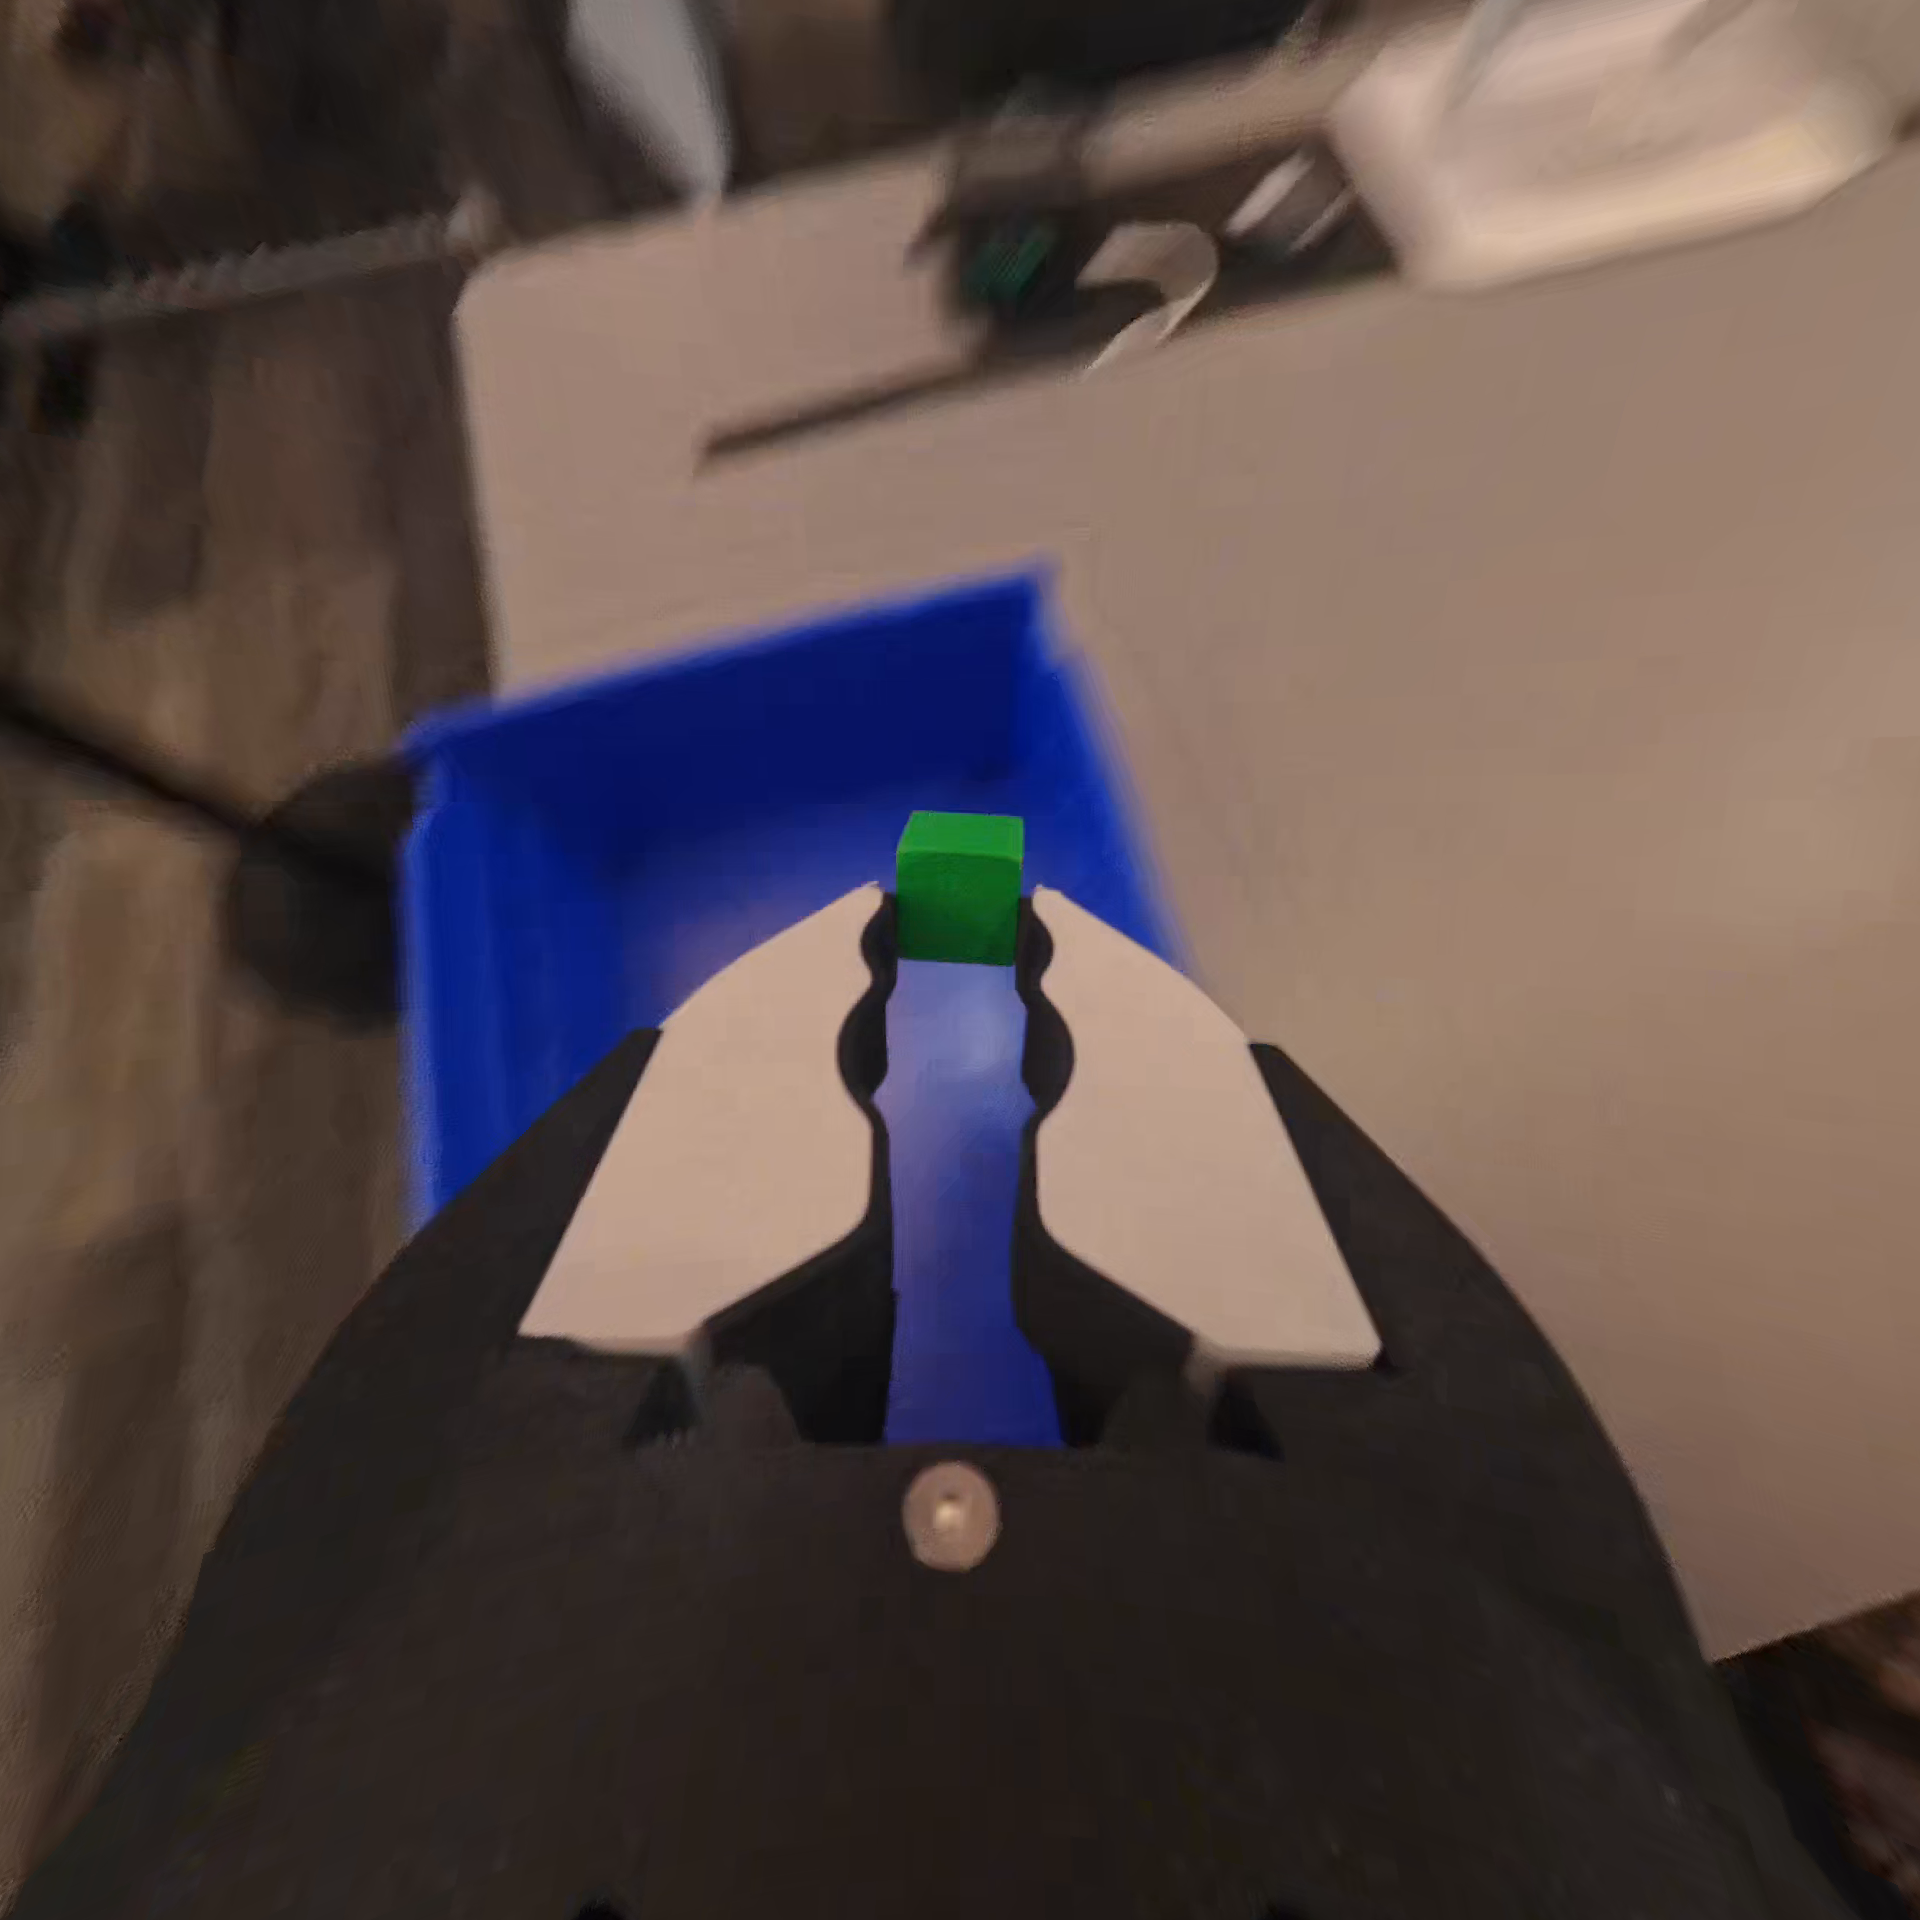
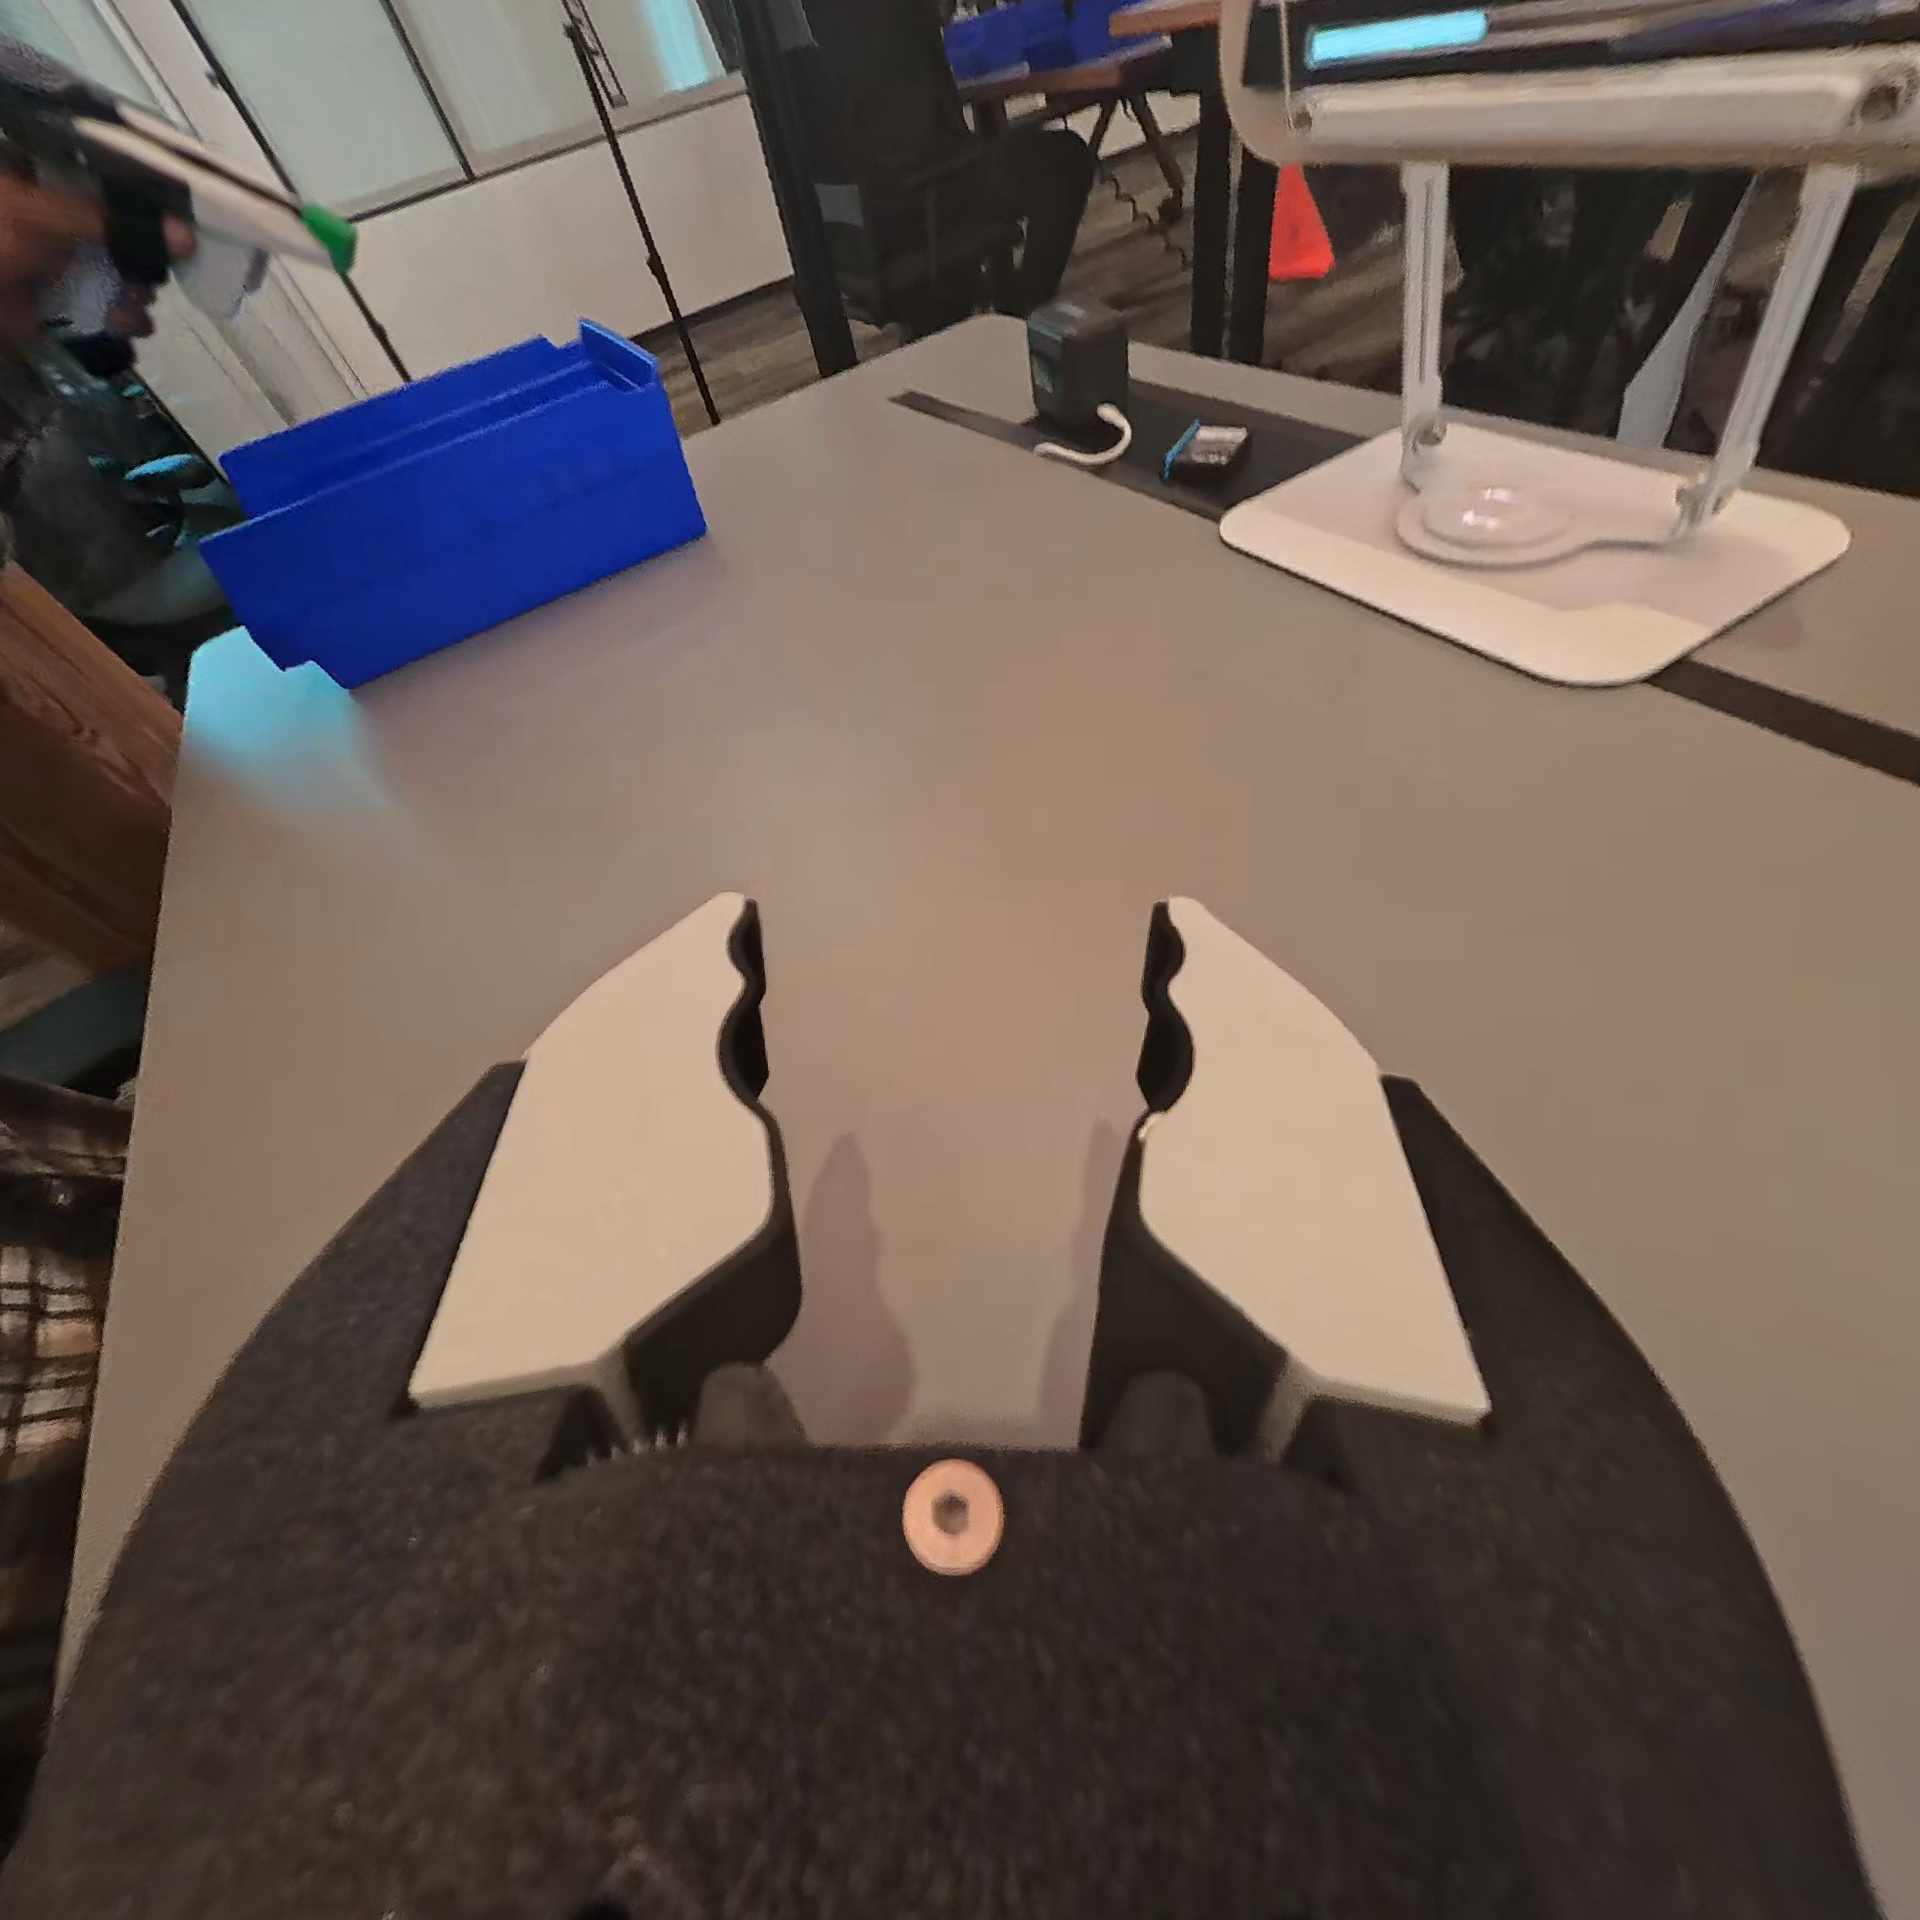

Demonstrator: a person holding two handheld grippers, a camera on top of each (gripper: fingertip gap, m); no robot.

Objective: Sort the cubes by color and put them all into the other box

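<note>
My left claw (image 1: pixel 957 891) pinches a small green wooden cube (image 1: pixel 958 888) at its tips, held in the air above the open blue plastic box (image 1: pixel 717 769). My right claw (image 2: pixel 951 914) is spread, holding nothing, low over the grey worktop (image 2: pixel 935 675).

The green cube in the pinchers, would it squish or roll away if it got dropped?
Probably no squishing: the green cube keeps sharp, straight edges while the left gripper pinches it. It likely won't roll far, since its faces look flat. It seems light, held by just the fingertips above the blue box.
</note>
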